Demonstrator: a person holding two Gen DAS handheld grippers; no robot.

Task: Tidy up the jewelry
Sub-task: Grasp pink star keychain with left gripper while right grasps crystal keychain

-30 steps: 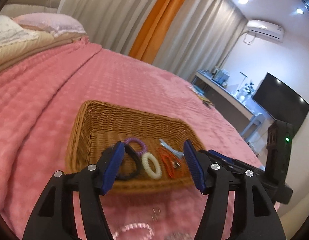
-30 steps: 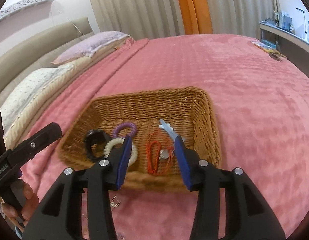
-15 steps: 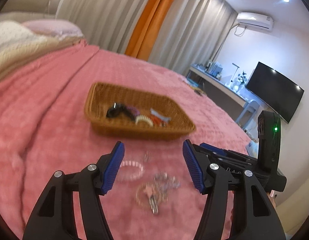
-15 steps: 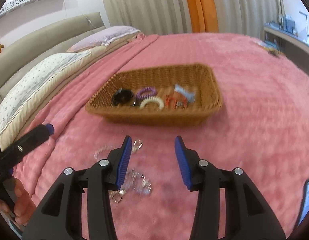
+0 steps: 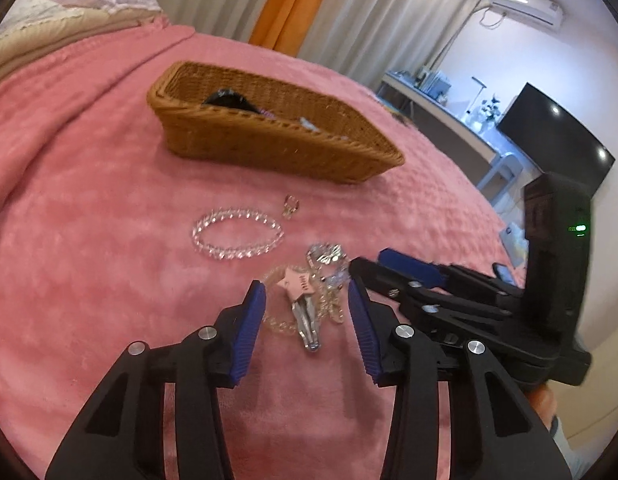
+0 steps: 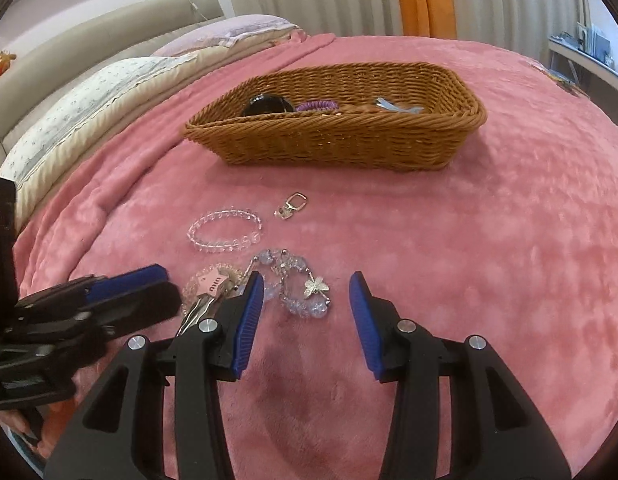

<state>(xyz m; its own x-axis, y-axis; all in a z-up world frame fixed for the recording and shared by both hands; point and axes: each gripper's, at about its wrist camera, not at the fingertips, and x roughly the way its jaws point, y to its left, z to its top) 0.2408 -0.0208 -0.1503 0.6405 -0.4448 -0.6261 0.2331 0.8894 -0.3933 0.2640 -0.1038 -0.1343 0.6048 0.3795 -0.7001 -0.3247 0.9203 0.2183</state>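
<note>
On the pink blanket, my left gripper hangs low over a pink star tag with a silver clip. Its jaws are closing with that piece between them, and the pads do not touch it. My right gripper is open just before a blue bead bracelet with a butterfly charm. A clear bead bracelet and a small metal clasp lie closer to the wicker basket. The basket holds a black band, a purple coil tie and a blue clip.
Pillows and a headboard lie at the left of the bed. Curtains hang behind the basket. A desk and a dark TV screen stand off the bed's right side. Each gripper shows at the edge of the other's view, close beside it.
Both grippers have drawn back from over the basket and sunk toward the loose jewelry on the blanket. The left jaws have narrowed. The right jaws keep the same gap.
</note>
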